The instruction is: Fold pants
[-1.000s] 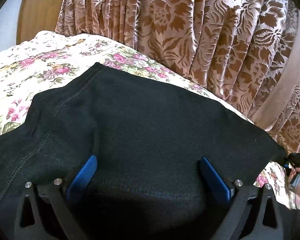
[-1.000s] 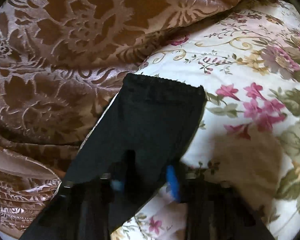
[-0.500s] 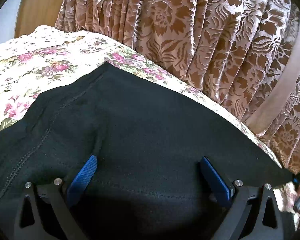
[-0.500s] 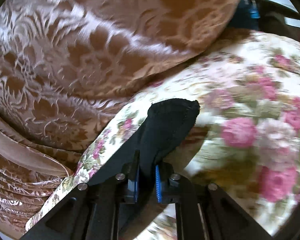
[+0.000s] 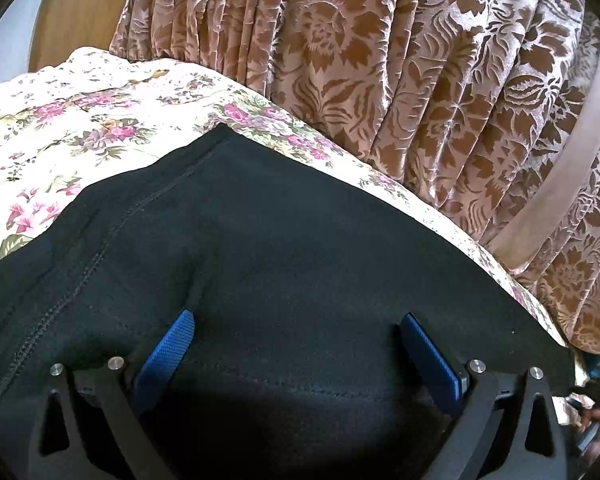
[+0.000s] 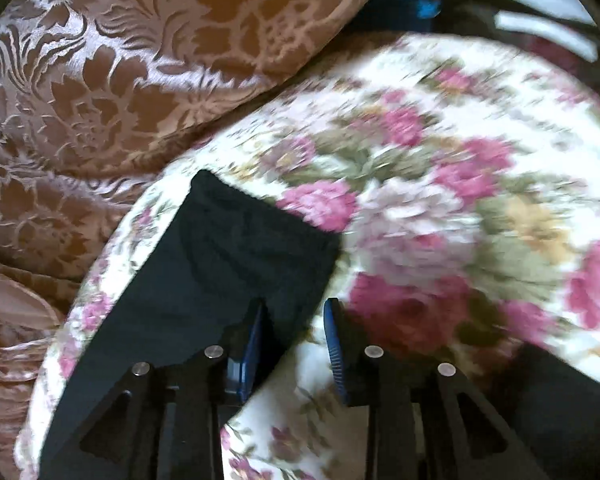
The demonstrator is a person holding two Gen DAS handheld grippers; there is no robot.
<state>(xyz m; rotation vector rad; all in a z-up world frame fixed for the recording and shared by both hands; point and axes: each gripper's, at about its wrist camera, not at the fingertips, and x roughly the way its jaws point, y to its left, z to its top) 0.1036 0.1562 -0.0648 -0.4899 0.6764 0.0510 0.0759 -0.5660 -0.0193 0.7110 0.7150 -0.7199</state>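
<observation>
The black pants (image 5: 280, 240) lie spread over a floral bedspread (image 5: 80, 132). My left gripper (image 5: 298, 344) stands wide open just over them, its blue pads (image 5: 168, 356) far apart with flat cloth under the gap. In the right wrist view a leg end of the pants (image 6: 228, 264) lies flat near the bed's edge. My right gripper (image 6: 294, 320) is opening: the leg's side edge sits between the blue pads (image 6: 334, 344), and they no longer press on it.
A brown patterned curtain (image 5: 380, 60) hangs close behind the bed and bulges against its edge (image 6: 120, 80). A wooden panel (image 5: 80, 8) shows at the far left. The bedspread (image 6: 440, 200) stretches right of the leg end. Dark clutter (image 6: 420, 4) lies beyond the bed.
My right gripper was shut on the leg end and carried it along the bed; its jaws have now parted and the leg end lies flat. The pants look stretched further right. The left gripper stayed put.
</observation>
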